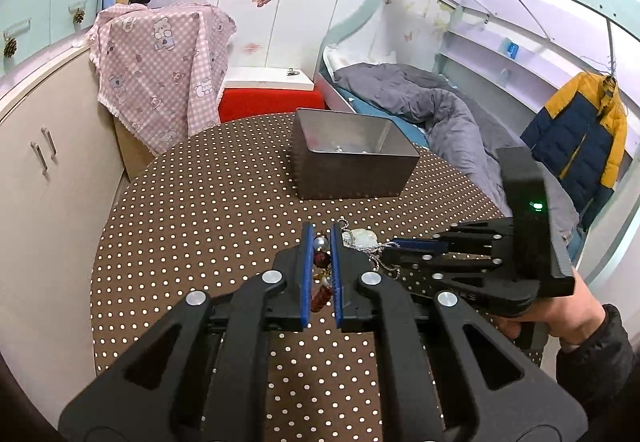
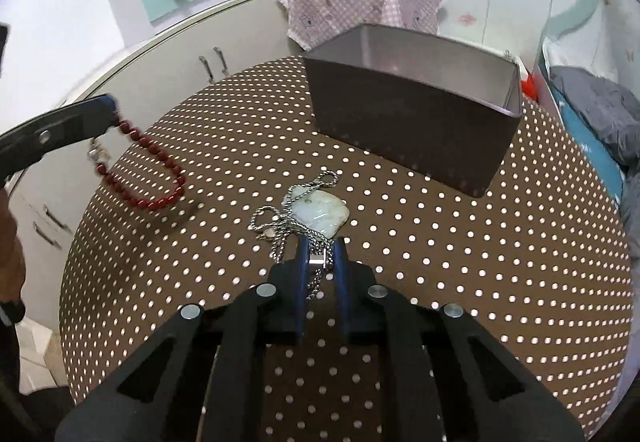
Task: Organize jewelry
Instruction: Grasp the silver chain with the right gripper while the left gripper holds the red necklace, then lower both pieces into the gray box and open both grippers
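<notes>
a red bead string [image 2: 140, 169] hangs from the left gripper [image 2: 114, 109], its loop sagging down so the lower beads lie on the dotted tablecloth [image 2: 440, 262]. in the left wrist view the same beads [image 1: 322, 262] sit pinched between the blue pads, with a pale bead and a small gold bit among the red ones; the jaws are nearly closed on them. near the middle of the cloth lies a pale green pendant [image 2: 318, 215] on a silver chain [image 2: 276, 226], the chain bunched in loops around and over the stone. the right gripper [image 2: 320, 262] has its jaws drawn close together on the chain at a small metal clasp [image 2: 316, 262], just on the near side of the pendant. in the left wrist view the right gripper [image 1: 394, 244] comes in from the right, held by a hand [image 1: 560, 316] in a dark sleeve, its tips at the chain. beyond the pendant stands a grey metal box [image 2: 420, 121], open at the top, apart from both pieces. behind the table a pink checked cloth [image 1: 160, 69] drapes over something, and a bed [image 1: 420, 101] with a grey quilt lies to the right.
</notes>
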Demonstrator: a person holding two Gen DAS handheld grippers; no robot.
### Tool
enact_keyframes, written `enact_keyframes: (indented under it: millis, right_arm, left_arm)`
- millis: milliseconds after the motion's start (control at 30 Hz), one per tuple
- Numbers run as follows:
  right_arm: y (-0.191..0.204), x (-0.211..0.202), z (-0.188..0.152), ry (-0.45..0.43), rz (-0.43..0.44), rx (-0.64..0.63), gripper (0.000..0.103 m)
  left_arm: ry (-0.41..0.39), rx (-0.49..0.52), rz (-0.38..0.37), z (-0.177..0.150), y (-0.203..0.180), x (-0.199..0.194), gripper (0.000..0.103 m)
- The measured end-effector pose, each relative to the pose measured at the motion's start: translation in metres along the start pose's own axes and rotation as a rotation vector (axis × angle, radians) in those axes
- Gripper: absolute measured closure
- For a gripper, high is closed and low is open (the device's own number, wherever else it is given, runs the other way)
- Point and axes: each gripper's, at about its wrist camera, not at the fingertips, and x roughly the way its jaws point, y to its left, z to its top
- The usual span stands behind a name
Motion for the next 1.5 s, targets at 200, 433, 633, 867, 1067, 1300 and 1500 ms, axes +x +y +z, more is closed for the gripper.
enact_keyframes:
  millis: [200,433,633,867,1067,1300,1500]
  right_arm:
    - [0.001,-0.050,0.017,-0.118,0.062,0.001,0.092]
    - [0.000,-0.103,0.055,-0.244,0.068,-0.044,0.092]
    - [0.000,-0.145,0.091,-0.348,0.064,-0.079,0.092]
    - [-0.009,-0.171,0.136,-0.440,0.031,-0.096,0.092]
    - [-0.031,-0.152,0.161,-0.416,0.017,-0.044,0.092]
    - [-0.079,-0.089,0.157,-0.286,-0.042,0.127,0.039]
    - [-0.106,-0.088,0.133,-0.309,-0.118,0.272,0.008]
  left_arm:
    - [-0.020,0.020,-0.003,0.010,-0.004,-0.004,0.095]
    - [-0.084,0.061,-0.010,0.040,-0.014,-0.018,0.095]
    - [-0.143,0.114,-0.013,0.075,-0.026,-0.029,0.095]
    - [-0.187,0.142,-0.039,0.123,-0.033,-0.024,0.095]
    - [-0.165,0.149,-0.063,0.157,-0.036,0.006,0.095]
    - [-0.066,0.107,-0.026,0.164,-0.032,0.064,0.081]
    - [-0.125,-0.005,0.048,0.160,-0.015,0.060,0.009]
